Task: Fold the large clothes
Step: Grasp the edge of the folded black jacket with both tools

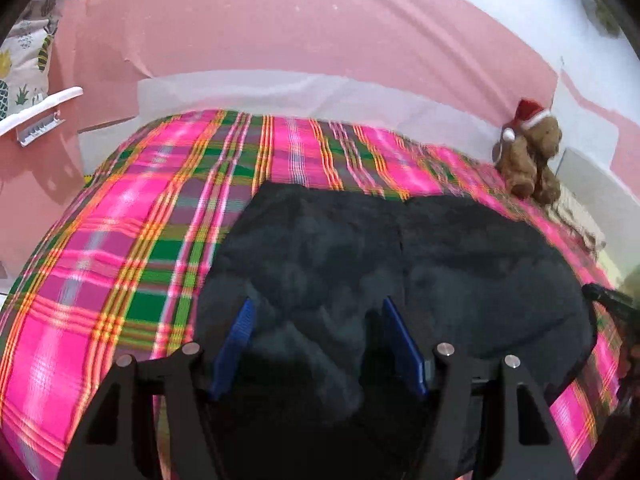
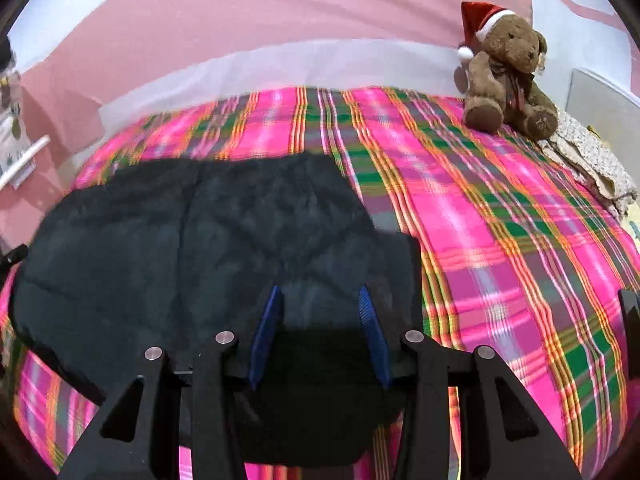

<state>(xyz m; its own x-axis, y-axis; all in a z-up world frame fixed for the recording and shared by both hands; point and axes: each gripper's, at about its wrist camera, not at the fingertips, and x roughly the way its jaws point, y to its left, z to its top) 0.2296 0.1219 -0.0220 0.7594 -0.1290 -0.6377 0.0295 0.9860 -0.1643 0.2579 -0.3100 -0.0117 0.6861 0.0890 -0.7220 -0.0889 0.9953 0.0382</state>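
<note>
One dark garment (image 1: 400, 248) lies on one bed with a pink plaid cover (image 1: 120, 240). One brown teddy bear (image 2: 508, 76) sits at the far corner, wearing one red Santa hat (image 2: 480, 16). One pale patterned cloth (image 2: 588, 160) lies beside the bear. One white rack (image 1: 40, 114) shows at the left edge. Two grippers are in view, the left gripper (image 1: 316, 312) and the right gripper (image 2: 319, 300), each with two blue pads (image 1: 236, 344).
</note>
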